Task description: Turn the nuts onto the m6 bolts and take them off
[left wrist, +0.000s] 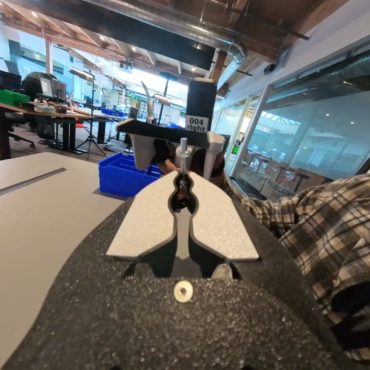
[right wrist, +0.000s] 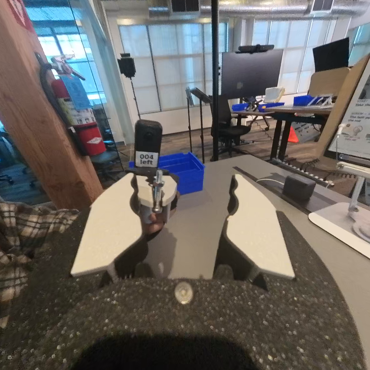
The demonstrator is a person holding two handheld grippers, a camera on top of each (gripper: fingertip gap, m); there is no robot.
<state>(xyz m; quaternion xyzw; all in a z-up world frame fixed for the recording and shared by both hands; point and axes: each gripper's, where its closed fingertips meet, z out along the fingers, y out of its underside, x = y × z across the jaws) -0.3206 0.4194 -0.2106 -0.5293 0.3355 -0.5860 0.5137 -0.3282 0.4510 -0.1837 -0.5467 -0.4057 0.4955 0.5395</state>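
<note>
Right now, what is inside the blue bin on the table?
The blue bin shows only blue divider walls inside; no parts are visible. Its floor is mostly hidden by its own walls and the grippers, so cannot be confirmed empty.

Plaid sleeve (left wrist: 312, 230), white fingers (right wrist: 258, 226), speckled black gripper body (left wrist: 160, 320)
</note>
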